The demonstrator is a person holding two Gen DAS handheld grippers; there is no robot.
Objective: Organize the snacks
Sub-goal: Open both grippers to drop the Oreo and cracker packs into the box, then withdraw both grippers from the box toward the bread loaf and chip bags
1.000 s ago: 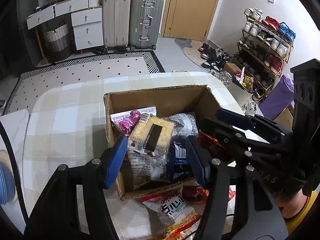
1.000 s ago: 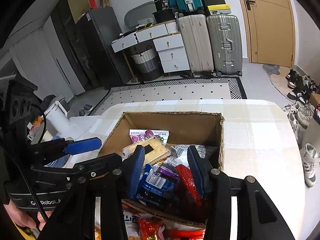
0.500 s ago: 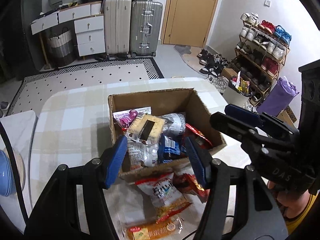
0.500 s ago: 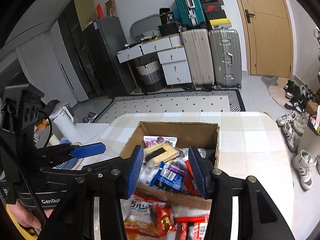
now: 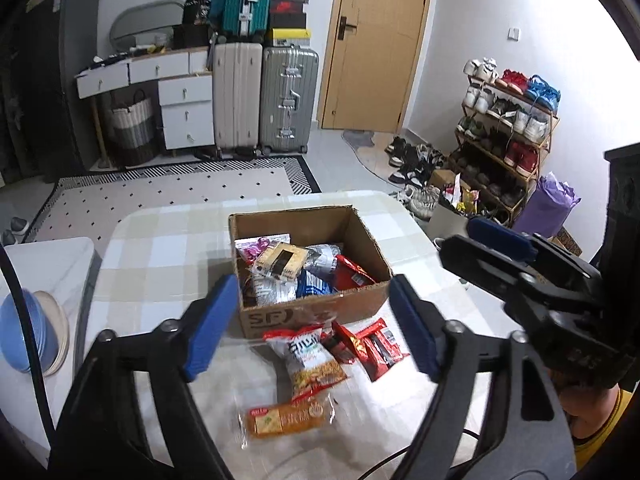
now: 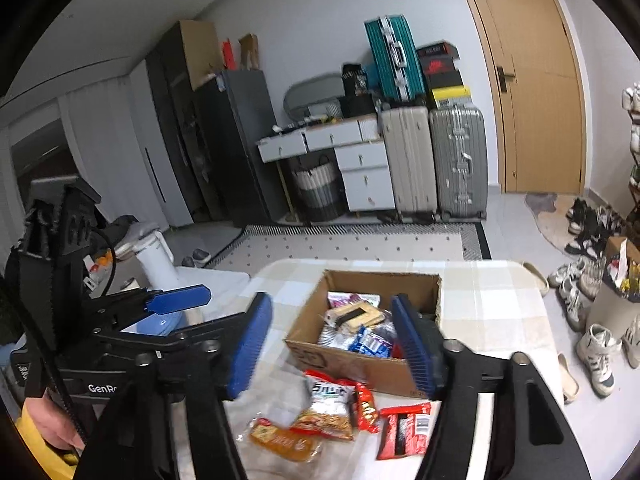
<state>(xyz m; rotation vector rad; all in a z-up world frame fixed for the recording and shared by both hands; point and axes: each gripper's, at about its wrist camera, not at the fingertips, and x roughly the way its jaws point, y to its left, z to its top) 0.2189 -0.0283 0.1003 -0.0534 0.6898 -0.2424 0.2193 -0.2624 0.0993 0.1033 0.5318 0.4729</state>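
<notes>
A cardboard box full of snack packets stands on the checked table. In front of it lie loose snacks: a white-and-red noodle bag, red packets and an orange biscuit pack. My left gripper hovers above and in front of the box, jaws opening, nothing between the pads. My right gripper hangs likewise over the box's near side, jaws opening and empty. Each gripper shows at the edge of the other's view.
The table has a rounded far edge. Blue and white bowls sit on a side surface at the left. Suitcases, drawers, a door and a shoe rack stand beyond.
Both grippers have pulled back and up from the box, and their jaws have spread wider. The loose snacks in front of the box have come into view.
</notes>
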